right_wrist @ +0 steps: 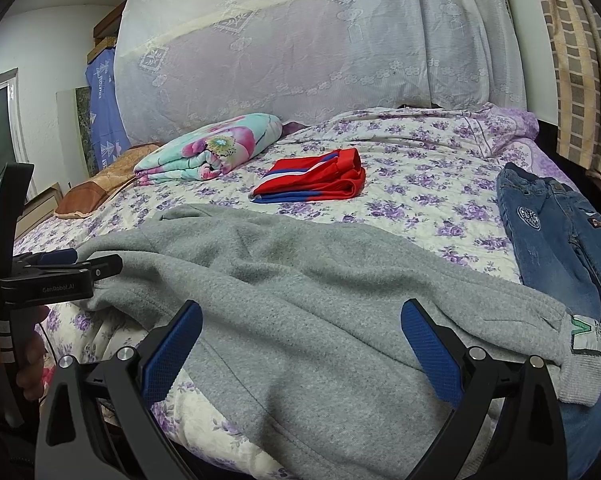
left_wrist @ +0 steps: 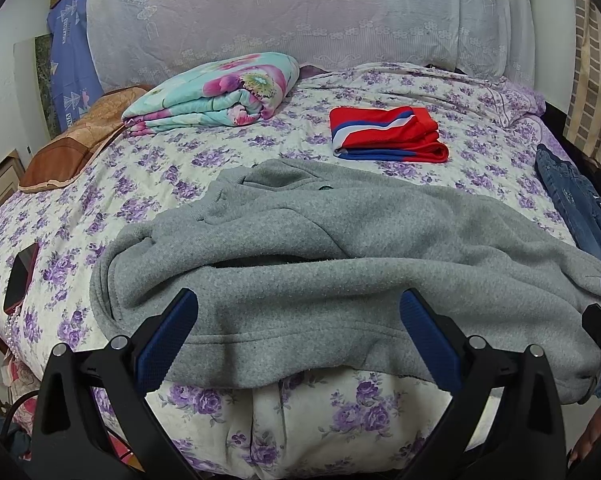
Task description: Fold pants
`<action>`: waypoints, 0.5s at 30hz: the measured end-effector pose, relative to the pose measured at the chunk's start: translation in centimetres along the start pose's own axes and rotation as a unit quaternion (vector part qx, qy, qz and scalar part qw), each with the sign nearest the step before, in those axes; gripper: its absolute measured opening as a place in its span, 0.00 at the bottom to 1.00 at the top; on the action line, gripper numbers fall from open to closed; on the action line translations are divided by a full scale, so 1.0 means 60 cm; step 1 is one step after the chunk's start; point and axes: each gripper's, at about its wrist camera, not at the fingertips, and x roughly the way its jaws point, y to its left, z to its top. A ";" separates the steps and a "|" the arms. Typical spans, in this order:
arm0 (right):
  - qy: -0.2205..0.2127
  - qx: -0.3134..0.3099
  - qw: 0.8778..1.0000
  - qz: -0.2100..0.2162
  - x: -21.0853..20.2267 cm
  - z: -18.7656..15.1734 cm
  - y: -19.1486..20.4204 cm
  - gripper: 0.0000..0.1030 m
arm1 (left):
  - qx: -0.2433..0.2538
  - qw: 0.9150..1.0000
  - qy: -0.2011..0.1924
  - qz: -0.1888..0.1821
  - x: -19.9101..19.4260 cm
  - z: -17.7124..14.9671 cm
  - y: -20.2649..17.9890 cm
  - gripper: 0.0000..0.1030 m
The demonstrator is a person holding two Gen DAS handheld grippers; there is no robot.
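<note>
Grey fleece pants (left_wrist: 340, 240) lie crumpled across the near side of the bed, waistband to the left; they fill the right wrist view (right_wrist: 300, 300) too, with a cuff and green label at the right (right_wrist: 584, 336). My left gripper (left_wrist: 298, 312) is open over the near edge of the pants at the waist end, empty. My right gripper (right_wrist: 300, 320) is open over the leg part, empty. The left gripper also shows at the left of the right wrist view (right_wrist: 60, 268), beside the waistband.
The bed has a purple-flowered sheet (left_wrist: 480, 168). Folded red, white and blue shorts (left_wrist: 384, 132) lie mid-bed, a folded floral quilt (left_wrist: 220, 96) at back left, blue jeans (right_wrist: 548, 240) at the right edge, a phone (left_wrist: 20, 276) at the left edge.
</note>
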 end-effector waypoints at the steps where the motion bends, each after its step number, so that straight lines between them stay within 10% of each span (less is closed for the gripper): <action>1: 0.000 0.000 1.000 0.000 0.000 -0.001 0.000 0.97 | 0.000 1.000 0.000 0.000 0.000 0.000 0.000 0.96; 15: 0.003 0.001 1.000 0.000 -0.001 0.000 0.000 0.97 | 0.000 1.000 0.001 0.000 0.000 0.000 0.000 0.96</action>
